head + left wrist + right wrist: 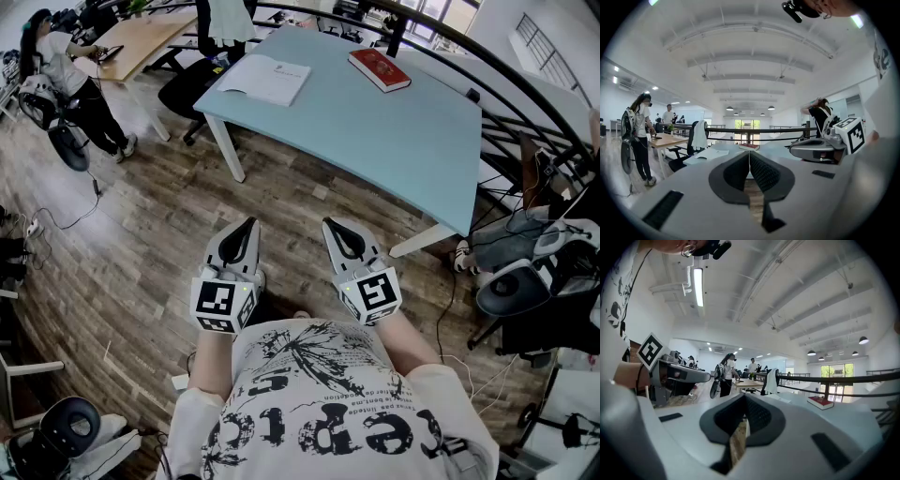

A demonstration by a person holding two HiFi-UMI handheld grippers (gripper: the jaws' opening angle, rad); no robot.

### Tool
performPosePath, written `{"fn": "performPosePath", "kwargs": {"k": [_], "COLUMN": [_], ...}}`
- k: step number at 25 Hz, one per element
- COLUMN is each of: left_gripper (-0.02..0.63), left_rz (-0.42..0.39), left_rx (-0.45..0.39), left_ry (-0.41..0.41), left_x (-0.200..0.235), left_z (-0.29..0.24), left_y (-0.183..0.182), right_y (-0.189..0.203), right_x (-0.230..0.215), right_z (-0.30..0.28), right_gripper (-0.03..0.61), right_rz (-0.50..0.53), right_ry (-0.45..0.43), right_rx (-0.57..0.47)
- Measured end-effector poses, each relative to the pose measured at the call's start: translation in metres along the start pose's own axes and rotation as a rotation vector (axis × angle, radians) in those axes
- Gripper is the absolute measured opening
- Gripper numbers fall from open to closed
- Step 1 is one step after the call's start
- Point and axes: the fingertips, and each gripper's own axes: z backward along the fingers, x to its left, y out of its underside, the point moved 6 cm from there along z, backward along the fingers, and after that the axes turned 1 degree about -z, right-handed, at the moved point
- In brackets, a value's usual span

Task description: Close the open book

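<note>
- Well, both my tongs are pressed together with nothing between them: the left gripper [246, 228] and the right gripper [333, 228] sit side by side near my chest, above the wooden floor [141, 262].
- The open book [265, 79] lies flat on the far left part of the light blue table [394, 131], well apart from both grippers. 1 closed red book [379, 68] lies to its right, further away.
- I judge the open book to be thin and light, with soft pages that bend easily, and it may slide on the smooth tabletop.
- I would take 1 half by its free outer edge and fold it over, while the other gripper presses the second half down.
- From here the book is small. I cannot find its spine, count its pages or see if the cover is stiff.
- In both gripper views it is only a flat pale strip behind the jaws.
</note>
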Motion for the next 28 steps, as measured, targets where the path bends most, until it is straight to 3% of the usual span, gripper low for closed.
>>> {"fn": "performPosePath", "kwargs": {"k": [16, 28], "left_gripper": [0.020, 0.020], "left_rz": [0.025, 0.073], "left_rx": [0.055, 0.070], "left_ry": [0.014, 0.038], "left_x": [0.028, 0.178], "left_z": [-0.019, -0.082], "left_y": [0.012, 0.011], "right_y": [0.009, 0.000], "right_x": [0.002, 0.009], "right_z": [-0.038, -0.189], "right_gripper": [0.008, 0.008], "right_rz": [-0.006, -0.025], "right_ry": [0.014, 0.063], "right_rx": [0.024, 0.048]}}
